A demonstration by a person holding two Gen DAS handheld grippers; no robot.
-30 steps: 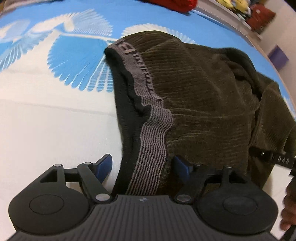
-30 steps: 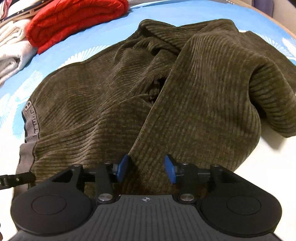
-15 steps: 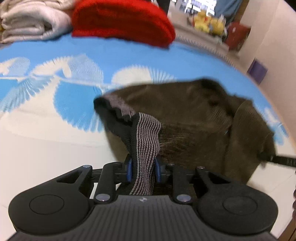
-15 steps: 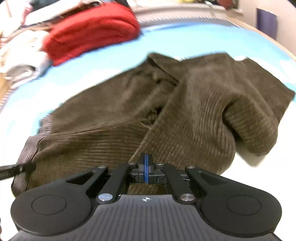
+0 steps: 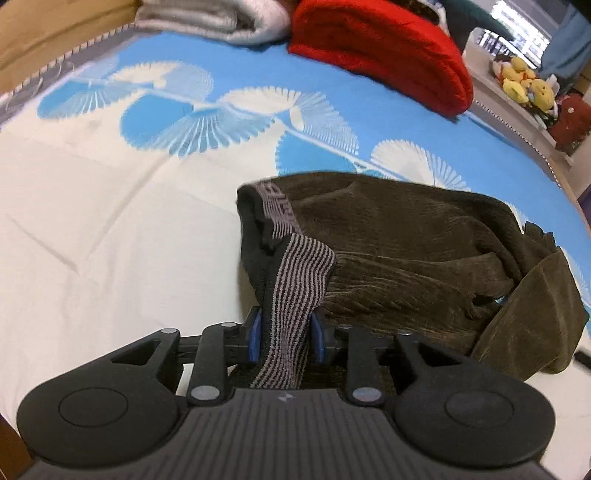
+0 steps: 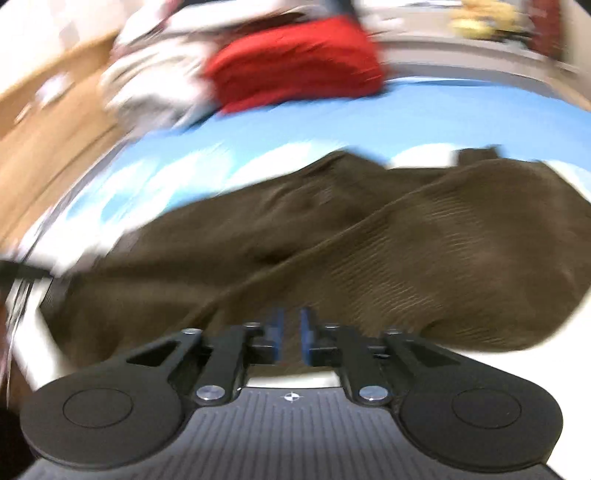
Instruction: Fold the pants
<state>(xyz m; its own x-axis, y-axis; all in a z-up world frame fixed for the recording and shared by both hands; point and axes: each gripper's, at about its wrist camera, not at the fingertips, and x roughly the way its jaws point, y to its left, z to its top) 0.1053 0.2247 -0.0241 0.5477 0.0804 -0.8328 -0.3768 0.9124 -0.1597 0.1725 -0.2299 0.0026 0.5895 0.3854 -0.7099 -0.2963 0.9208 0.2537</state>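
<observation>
blue and cream bedspread (image 5: pixel 110 229) fills most of the left wrist frame. brown corduroy pants (image 5: pixel 424 266) lie bunched at centre right, lifted at the near edge. red folded cloth (image 5: pixel 376 48) sits at the top, grey folded cloth (image 5: pixel 221 18) to its left. left gripper (image 5: pixel 286 334), bottom centre, has just eased slightly yet pinches the striped waistband (image 5: pixel 295 280). right gripper (image 6: pixel 290 334), blurred, has just opened a little; cloth lies by its fingers, grip unclear.
</observation>
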